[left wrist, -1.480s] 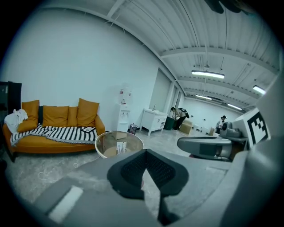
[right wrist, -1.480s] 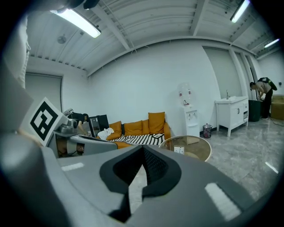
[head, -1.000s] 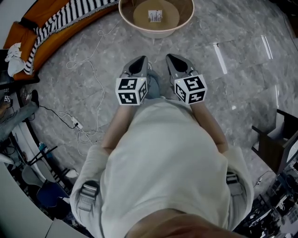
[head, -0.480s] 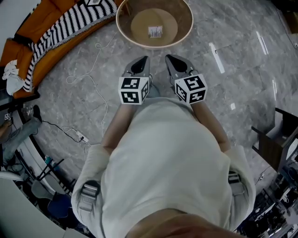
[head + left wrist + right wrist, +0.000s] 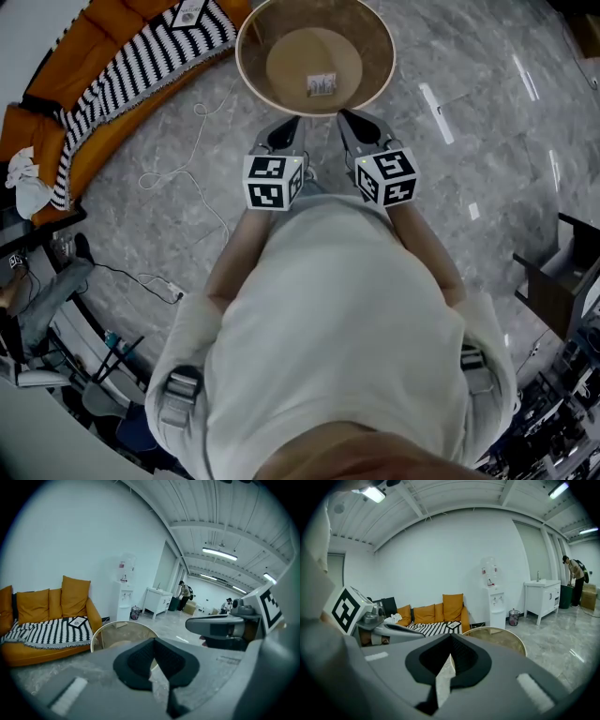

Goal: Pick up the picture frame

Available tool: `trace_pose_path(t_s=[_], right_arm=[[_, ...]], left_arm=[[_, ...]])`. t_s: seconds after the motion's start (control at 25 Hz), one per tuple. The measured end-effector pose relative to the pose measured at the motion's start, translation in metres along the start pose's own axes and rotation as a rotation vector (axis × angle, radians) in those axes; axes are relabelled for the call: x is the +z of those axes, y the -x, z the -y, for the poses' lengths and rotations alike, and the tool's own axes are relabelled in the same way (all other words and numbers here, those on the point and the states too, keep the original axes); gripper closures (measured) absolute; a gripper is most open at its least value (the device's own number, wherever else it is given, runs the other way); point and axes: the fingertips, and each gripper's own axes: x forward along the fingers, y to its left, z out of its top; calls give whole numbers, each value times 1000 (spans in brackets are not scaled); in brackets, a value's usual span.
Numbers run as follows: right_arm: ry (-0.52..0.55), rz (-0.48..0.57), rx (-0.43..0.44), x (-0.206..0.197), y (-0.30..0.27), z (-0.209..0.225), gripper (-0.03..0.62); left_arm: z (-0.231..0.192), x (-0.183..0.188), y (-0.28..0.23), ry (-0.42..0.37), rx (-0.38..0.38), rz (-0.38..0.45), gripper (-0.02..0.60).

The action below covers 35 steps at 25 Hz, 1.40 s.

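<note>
The picture frame (image 5: 190, 12) lies flat on the striped blanket of the orange sofa (image 5: 56, 84) at the far left; it is also in the left gripper view (image 5: 77, 621) and the right gripper view (image 5: 453, 625). My left gripper (image 5: 289, 125) and right gripper (image 5: 347, 119) are held side by side in front of the person's chest, well short of the sofa. Their tips reach the near rim of a round table (image 5: 247, 67). Both are shut with nothing between the pads (image 5: 140, 656) (image 5: 459, 653).
The round table has a pale wooden rim, with a small label on its lower shelf (image 5: 322, 84). White cables (image 5: 178, 178) trail over the grey marble floor at the left. A water dispenser (image 5: 493, 597) and white cabinet (image 5: 541, 597) stand by the wall. A dark chair (image 5: 562, 281) is at the right.
The round table and sofa have slid down the head view towards me. Both grippers, still shut and side by side, now reach the table's near rim.
</note>
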Motion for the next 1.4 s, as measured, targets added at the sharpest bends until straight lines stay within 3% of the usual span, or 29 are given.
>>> trace_pose_path(t_s=[0.32, 0.64, 0.96, 1.4], right_arm=[[51, -44, 6, 0, -40, 13, 594], [98, -113, -8, -26, -73, 46, 594], [52, -182, 2, -64, -118, 93, 594], [30, -289, 31, -137, -175, 143, 594]], left_arm=[[-24, -7, -32, -5, -24, -62, 580], [-38, -35, -80, 63, -11, -118, 580], [-65, -59, -148, 112, 6, -166, 581], [-94, -120, -221, 138, 50, -278, 580]])
